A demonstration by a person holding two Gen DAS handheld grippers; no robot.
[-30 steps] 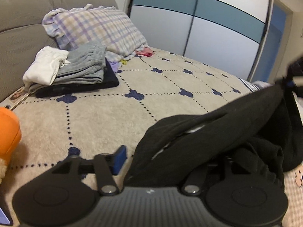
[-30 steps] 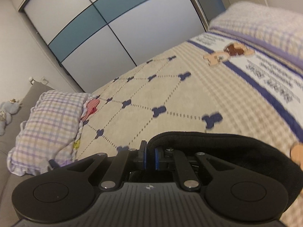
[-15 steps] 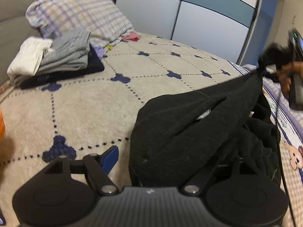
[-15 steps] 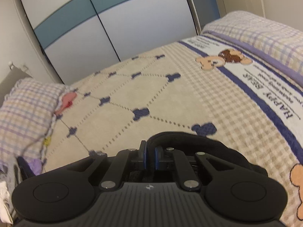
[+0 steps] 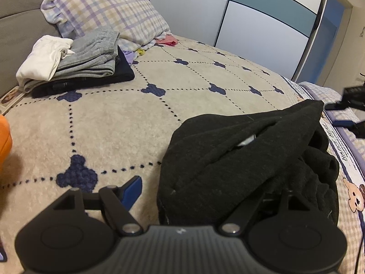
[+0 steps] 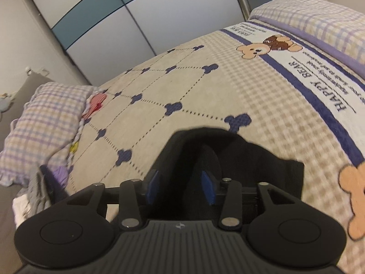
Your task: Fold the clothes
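Kept the left tool spread wide and gripping nothing: showed one bare blue pad clear of the cloth on the tool's left side, hid the other finger under fabric. Found the crumpled black knit garment heaped on the beige quilted bed cover, directly ahead of that tool and draped over its right half, probably set down there for smoothing before a fold. Had just been parting the jaws of the right tool, with a loose edge of the same black garment between the blue pads and pressed by neither; judged this a release to let the edge settle on the bed. Noted the folded stack of white, grey and dark clothes far ahead and to the left of the left tool, beside the plaid pillow, likely parked there as the finished pile, clear of the working area.
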